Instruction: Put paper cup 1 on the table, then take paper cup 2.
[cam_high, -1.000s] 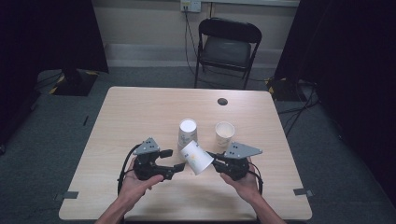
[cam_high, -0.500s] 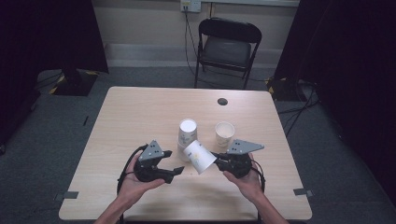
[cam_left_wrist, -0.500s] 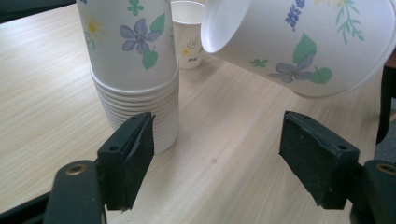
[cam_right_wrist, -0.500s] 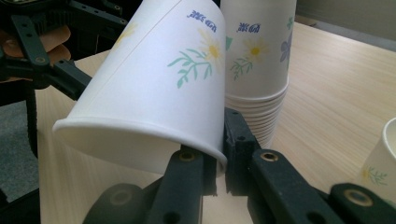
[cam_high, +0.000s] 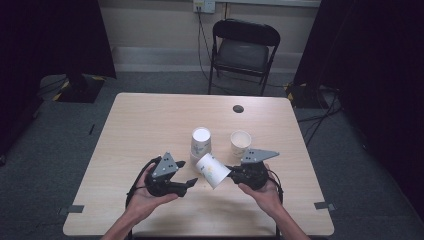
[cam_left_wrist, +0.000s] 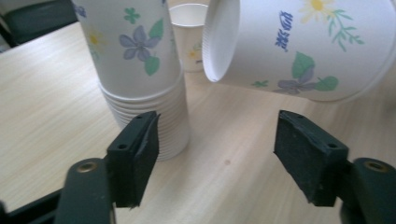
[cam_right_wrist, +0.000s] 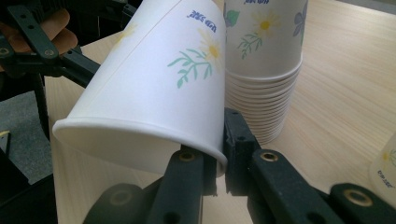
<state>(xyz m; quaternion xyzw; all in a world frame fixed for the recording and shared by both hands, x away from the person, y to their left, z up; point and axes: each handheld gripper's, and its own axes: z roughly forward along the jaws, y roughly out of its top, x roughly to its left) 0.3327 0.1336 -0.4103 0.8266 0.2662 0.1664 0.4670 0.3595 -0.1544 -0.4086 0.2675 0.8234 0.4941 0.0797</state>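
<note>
A flowered paper cup (cam_high: 212, 170) is pinched at its rim by the right gripper (cam_high: 233, 174), tilted above the table (cam_high: 140, 125), just near the inverted cup stack (cam_high: 200, 142). The left gripper (cam_high: 190, 174) is kept unclenched, its jaws lately narrowing on nothing; an upright cup (cam_high: 240, 143) apparently stands apart, farther right.

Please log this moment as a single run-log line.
right gripper: shut on rim of tilted paper cup | left gripper: open, jaws just closing, nothing between | cup stack: upside down on table
</note>
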